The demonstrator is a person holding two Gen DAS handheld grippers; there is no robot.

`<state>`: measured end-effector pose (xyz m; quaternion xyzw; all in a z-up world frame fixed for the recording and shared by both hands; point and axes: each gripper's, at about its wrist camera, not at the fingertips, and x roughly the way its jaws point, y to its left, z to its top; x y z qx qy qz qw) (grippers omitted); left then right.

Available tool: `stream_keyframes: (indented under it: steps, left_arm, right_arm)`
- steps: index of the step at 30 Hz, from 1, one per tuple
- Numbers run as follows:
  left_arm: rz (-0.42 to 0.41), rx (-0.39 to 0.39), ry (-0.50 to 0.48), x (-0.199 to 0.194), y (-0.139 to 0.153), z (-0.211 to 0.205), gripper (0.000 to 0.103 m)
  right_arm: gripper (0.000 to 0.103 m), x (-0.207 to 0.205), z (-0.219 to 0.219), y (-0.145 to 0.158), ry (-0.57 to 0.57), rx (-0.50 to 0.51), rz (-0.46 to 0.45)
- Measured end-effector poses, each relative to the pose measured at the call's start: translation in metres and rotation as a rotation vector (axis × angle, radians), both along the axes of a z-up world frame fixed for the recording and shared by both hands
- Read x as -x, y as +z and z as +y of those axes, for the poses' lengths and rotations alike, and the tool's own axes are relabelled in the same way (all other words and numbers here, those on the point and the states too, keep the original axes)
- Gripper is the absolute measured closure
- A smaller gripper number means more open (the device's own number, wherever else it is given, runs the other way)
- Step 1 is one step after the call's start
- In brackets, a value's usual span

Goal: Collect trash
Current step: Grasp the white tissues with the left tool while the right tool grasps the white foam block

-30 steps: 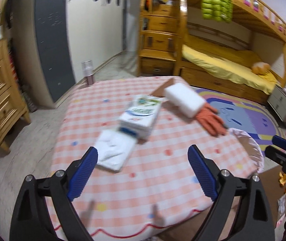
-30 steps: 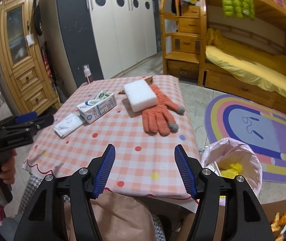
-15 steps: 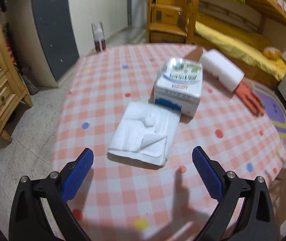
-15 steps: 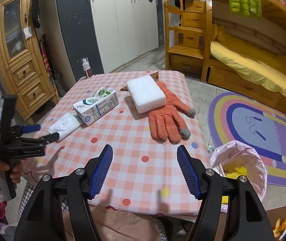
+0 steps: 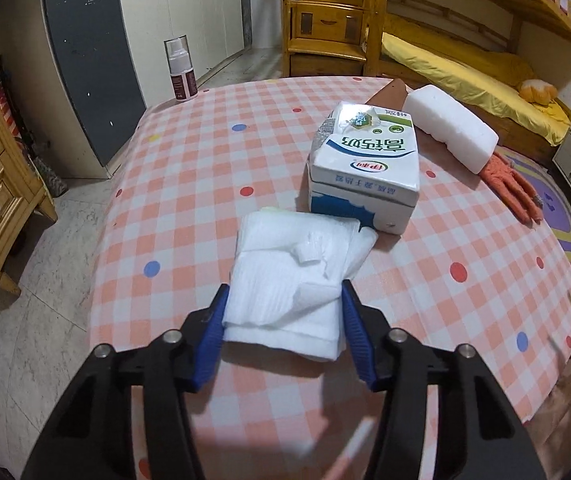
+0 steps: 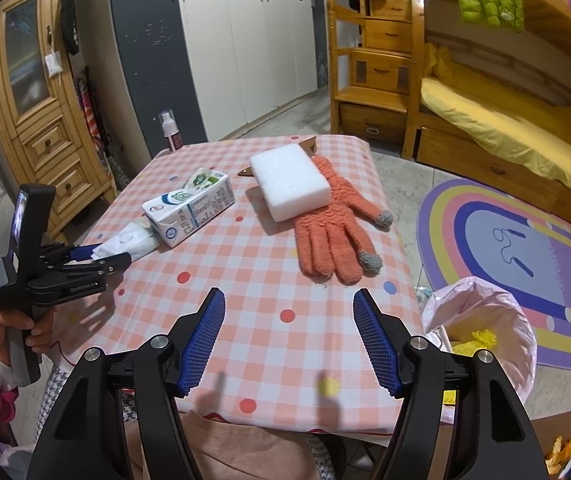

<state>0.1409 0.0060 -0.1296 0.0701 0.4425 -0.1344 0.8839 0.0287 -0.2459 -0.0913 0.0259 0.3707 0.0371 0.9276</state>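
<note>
While the right hand-held gripper (image 6: 287,342) hung spread over the worktop (image 6: 269,280), the left hand-held gripper (image 5: 284,330) seemingly pinched the crumpled tissue (image 5: 291,280), bin-bound trash.

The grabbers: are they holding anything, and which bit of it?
The left gripper has its blue pads against the two sides of the white tissue wad, at its near end, on the table. The right gripper is open and holds nothing.

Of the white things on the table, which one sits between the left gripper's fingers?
The crumpled tissue wad, between the left gripper fingers. The milk carton and foam block lie farther away, untouched.
</note>
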Motion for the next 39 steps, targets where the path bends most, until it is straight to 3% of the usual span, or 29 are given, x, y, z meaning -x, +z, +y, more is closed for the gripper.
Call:
stream_keyframes:
  steps: [7,12,16,21,28,29,30,33,39]
  left_arm:
    - [-0.014,0.072,0.092,0.024,0.015,0.029,0.054]
    - [-0.105,0.116,0.125,0.031,0.057,0.036,0.054]
    - [-0.151,0.147,0.139,0.017,0.078,0.029,0.053]
    - [-0.142,0.145,0.126,-0.003,0.075,0.013,0.053]
    - [-0.108,0.149,0.115,-0.013,0.062,0.007,0.053]
    - [-0.105,0.151,0.114,-0.014,0.06,0.007,0.053]
    - [-0.101,0.152,0.113,-0.014,0.059,0.007,0.053]
    - [-0.095,0.158,0.111,-0.012,0.057,0.006,0.053]
    - [-0.109,0.191,0.088,0.003,0.063,-0.002,0.053]
  right_arm:
    - [0.035,-0.008,0.009,-0.005,0.041,0.006,0.008]
    - [0.016,-0.04,0.014,-0.003,0.076,0.045,-0.022]
    - [0.015,-0.075,0.016,-0.007,0.078,0.097,-0.024]
    - [0.015,-0.119,0.017,-0.019,0.086,0.146,-0.006]
    - [0.016,-0.168,0.017,-0.045,0.11,0.198,0.086]
    - [0.032,-0.169,0.016,-0.046,0.116,0.195,0.09]
    - [0.04,-0.167,0.017,-0.045,0.118,0.192,0.09]
    - [0.045,-0.149,0.02,-0.034,0.129,0.155,0.044]
    - [0.044,-0.082,0.025,-0.002,0.134,0.091,-0.024]
